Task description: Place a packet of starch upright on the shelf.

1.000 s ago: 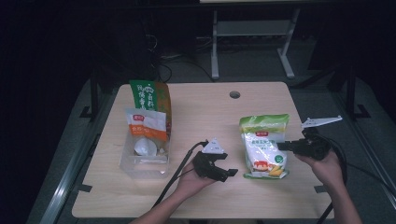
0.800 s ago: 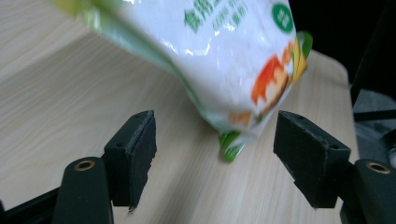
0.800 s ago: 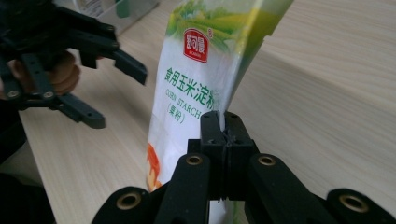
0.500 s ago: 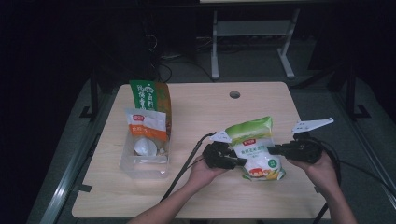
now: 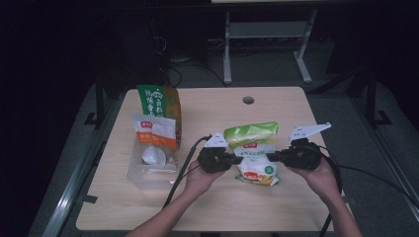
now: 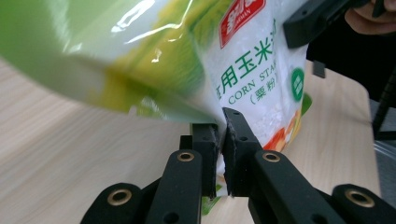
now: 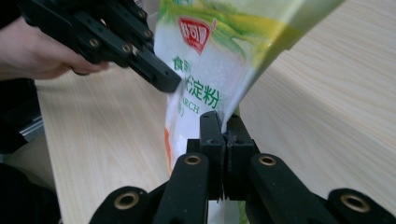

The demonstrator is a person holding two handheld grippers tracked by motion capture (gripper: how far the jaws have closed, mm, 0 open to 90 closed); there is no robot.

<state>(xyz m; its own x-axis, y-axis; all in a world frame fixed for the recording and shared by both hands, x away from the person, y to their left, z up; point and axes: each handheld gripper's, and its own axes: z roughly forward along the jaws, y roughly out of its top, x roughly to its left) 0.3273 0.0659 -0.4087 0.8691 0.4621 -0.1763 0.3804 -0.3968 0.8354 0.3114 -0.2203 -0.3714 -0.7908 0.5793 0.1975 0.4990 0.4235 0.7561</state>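
Starch bag (image 5: 254,153) hung above table (image 5: 276,207), right of clear tub (image 5: 148,170). Left gripper (image 5: 236,159) had just closed, pinching bag's left edge; right gripper (image 5: 271,158) pinched right edge. Advice: hold both pinches firm, lift level, avoid tugging apart.

A: Surface?
B: Light wooden table (image 5: 217,207) with a round cable hole (image 5: 248,100) near the far edge.
A: On it?
B: Clear plastic container (image 5: 143,173) toward the left edge, a green-orange bag (image 5: 165,106) standing just behind it.
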